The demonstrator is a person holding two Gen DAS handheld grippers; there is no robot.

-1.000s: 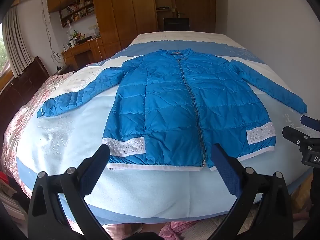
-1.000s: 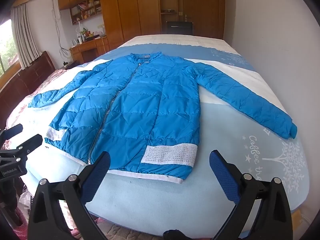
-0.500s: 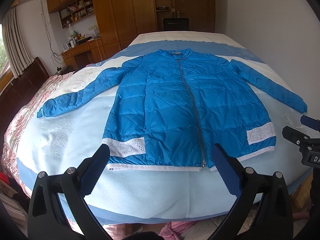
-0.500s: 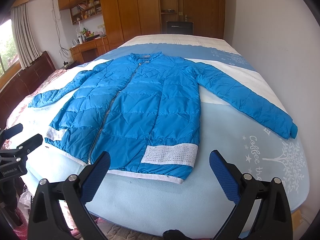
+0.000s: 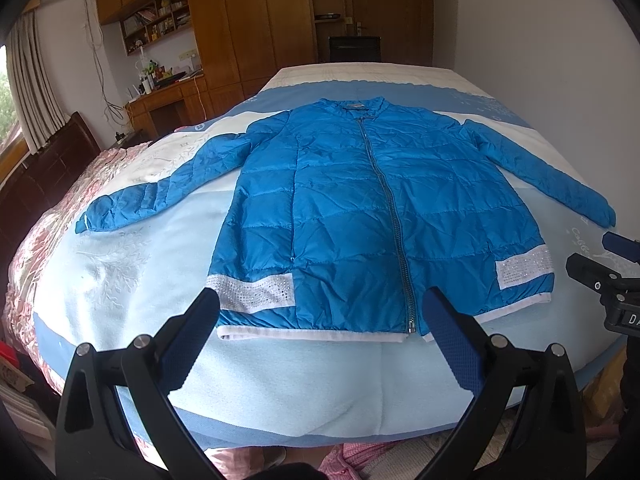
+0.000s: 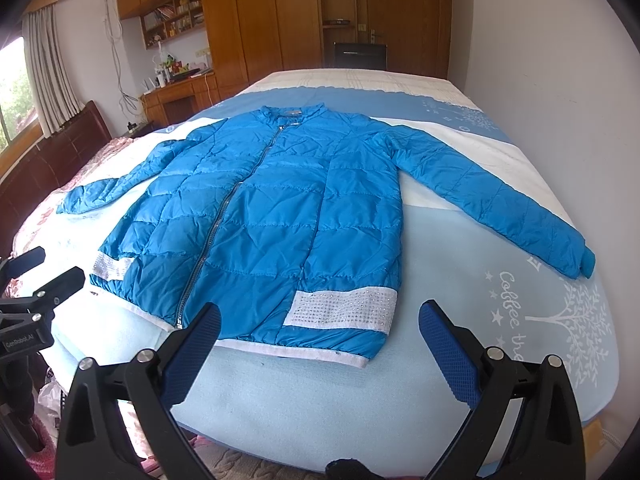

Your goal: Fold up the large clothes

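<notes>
Both grippers are hovering off the foot of the bed (image 5: pixel 304 396), jaws spread wide, gripping nothing. The left gripper (image 5: pixel 320 332) is sitting just short of the blue puffer jacket (image 5: pixel 360 220) hem near the zipper (image 5: pixel 394 224), the right gripper (image 6: pixel 320 340) short of the hem by the white studded panel (image 6: pixel 344 308). The jacket is lying flat, zipped, sleeves spread, collar pointing toward the wooden wardrobes (image 6: pixel 256 20). Bed corners are getting cut off.

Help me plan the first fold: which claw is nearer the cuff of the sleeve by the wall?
Right. The right claw hangs open off the bed's foot at the jacket's wall-side hem corner, that cuff just beyond. The left claw, also open, sits farther over, near the zipper's bottom.
</notes>
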